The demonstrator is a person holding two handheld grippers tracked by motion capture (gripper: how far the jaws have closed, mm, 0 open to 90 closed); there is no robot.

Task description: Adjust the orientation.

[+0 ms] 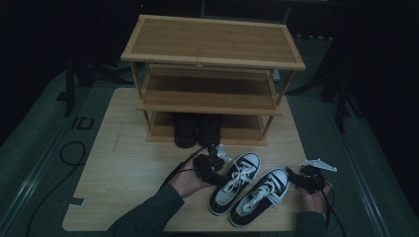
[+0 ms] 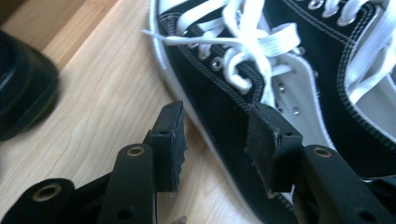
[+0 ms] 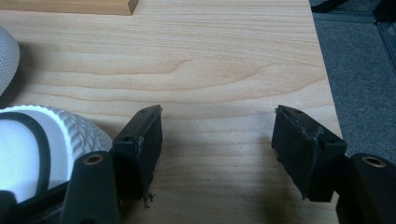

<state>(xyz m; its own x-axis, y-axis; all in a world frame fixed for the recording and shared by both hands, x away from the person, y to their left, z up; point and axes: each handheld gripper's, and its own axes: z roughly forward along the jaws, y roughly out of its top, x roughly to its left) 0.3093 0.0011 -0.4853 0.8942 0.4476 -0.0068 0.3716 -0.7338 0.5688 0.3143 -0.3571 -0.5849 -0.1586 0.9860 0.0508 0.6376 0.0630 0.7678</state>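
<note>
Two black-and-white lace-up sneakers lie side by side near the table's front edge, the left sneaker (image 1: 236, 180) and the right sneaker (image 1: 262, 195). My left gripper (image 1: 217, 170) is at the left sneaker's outer side. In the left gripper view, my left gripper (image 2: 217, 140) is open, and the black side wall and white sole edge of the left sneaker (image 2: 224, 93) lie between its pads without being pressed. My right gripper (image 1: 295, 178) sits just right of the right sneaker. In the right gripper view, my right gripper (image 3: 217, 135) is open over bare wood beside that sneaker's white toe cap (image 3: 28, 144).
A three-shelf bamboo shoe rack (image 1: 212, 61) stands at the back of the wooden table (image 1: 128, 168). A pair of black shoes (image 1: 196, 129) sits on its bottom shelf. The table's right edge (image 3: 322, 70) is close to my right gripper, with dark floor beyond.
</note>
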